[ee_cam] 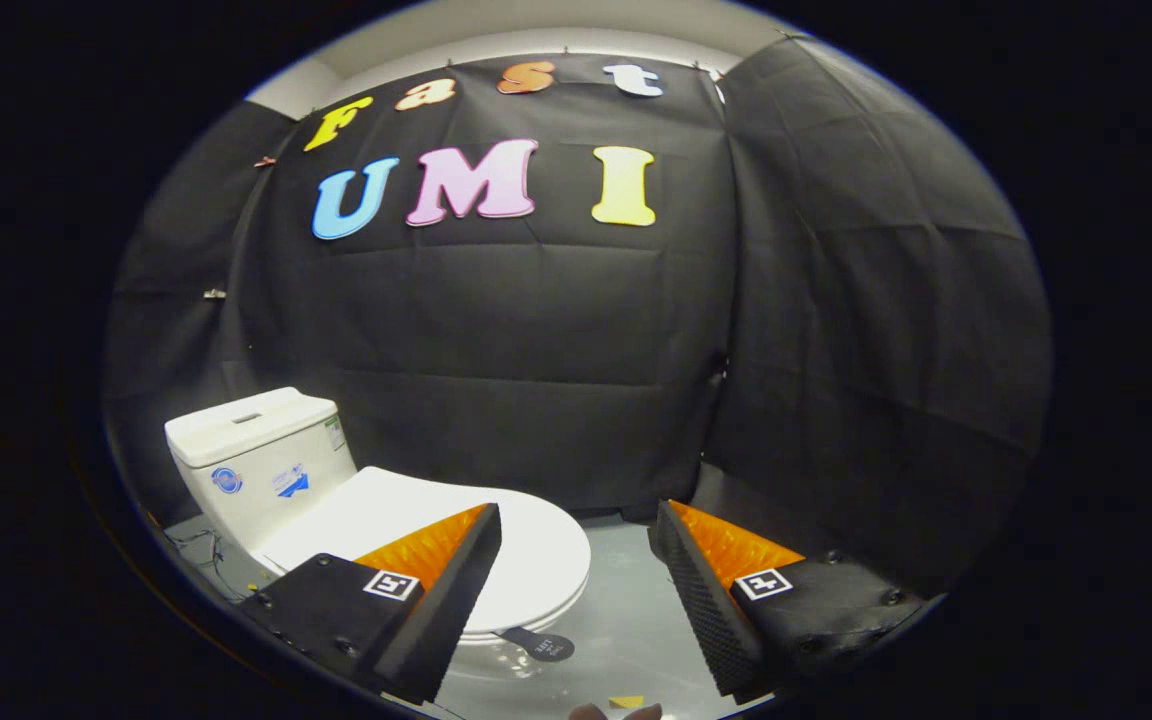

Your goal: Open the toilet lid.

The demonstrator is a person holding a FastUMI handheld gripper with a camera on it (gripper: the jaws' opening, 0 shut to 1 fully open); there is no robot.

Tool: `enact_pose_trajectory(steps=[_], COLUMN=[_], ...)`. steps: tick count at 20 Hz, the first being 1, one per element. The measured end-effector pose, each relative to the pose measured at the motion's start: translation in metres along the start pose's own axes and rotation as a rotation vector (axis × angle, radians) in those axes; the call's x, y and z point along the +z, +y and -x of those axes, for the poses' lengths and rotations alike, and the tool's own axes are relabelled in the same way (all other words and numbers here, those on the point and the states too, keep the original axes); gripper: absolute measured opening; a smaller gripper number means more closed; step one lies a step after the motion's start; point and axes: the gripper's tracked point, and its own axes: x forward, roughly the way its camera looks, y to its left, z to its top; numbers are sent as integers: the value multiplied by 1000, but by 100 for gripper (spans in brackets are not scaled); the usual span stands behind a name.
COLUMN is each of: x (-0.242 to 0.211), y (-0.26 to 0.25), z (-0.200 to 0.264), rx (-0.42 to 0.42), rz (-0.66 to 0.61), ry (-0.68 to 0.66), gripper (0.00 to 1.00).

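Here, the gripper hovers with its jaws spread wide, holding nothing. One white toilet sits ahead of the fingers and off to their left side, its single lid shut flat, the rounded front edge partly behind one finger. One tank stands behind it. The likely risk: fingers sliding over the smooth lid rim without catching underneath, or the lid dropping back.

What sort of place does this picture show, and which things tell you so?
Probably a mock bathroom in a booth: a white toilet with its lid down and a tank, a grey floor, black cloth walls. The gripper is open.
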Motion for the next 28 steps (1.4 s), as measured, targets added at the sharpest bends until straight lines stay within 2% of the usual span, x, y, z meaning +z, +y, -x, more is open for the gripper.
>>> enact_pose_trajectory(steps=[3, 5, 11, 18, 21, 23, 25, 28], x=[-43, -76, -157, -213, -221, -220, -220, -221], y=[-21, -25, -19, -14, 9, 16, 20, 20], z=[-14, -24, -34, -35, -42, -50, -55, -55], rx=[-19, -2, 53, 56, 83, 103, 110, 84], rz=[-105, -197, -578, -859, -956, -999, -1043, -1089], ry=[122, 245, 531, 720, 764, 770, 770, 767], gripper=[99, 99, 99, 99, 98, 94, 66, 33])
